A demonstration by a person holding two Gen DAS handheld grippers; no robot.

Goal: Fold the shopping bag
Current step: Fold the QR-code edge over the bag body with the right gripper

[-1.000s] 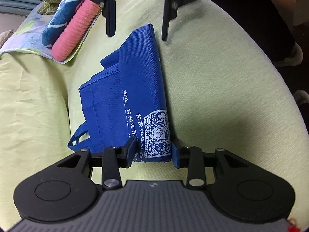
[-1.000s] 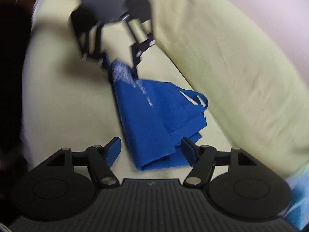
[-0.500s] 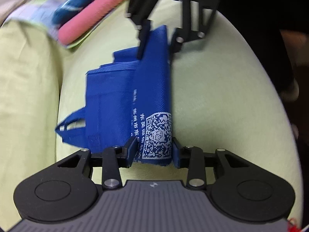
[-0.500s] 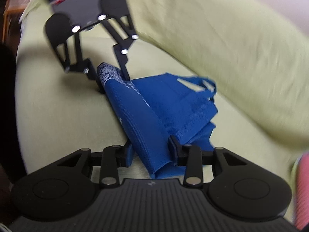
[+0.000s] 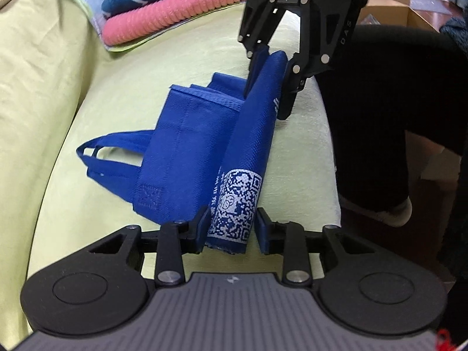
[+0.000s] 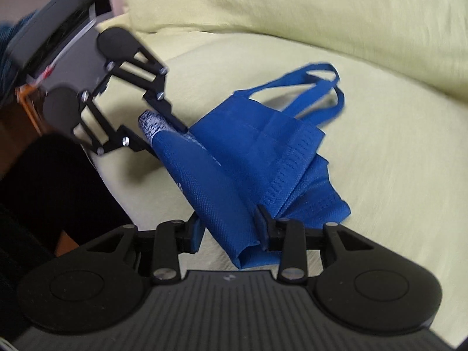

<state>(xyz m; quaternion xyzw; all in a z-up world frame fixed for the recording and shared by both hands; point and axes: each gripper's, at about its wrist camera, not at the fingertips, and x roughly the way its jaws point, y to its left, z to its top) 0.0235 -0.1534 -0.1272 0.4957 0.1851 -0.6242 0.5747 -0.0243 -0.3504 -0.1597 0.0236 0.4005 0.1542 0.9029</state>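
Left gripper [image 5: 232, 228] pinches the printed end of the bag [image 5: 201, 152]; right gripper [image 6: 228, 231] clamps the far end, both narrowed onto the same edge. Holding both ends lifts that edge, probably for folding over the rest, lying on the cushion [image 5: 96, 87].
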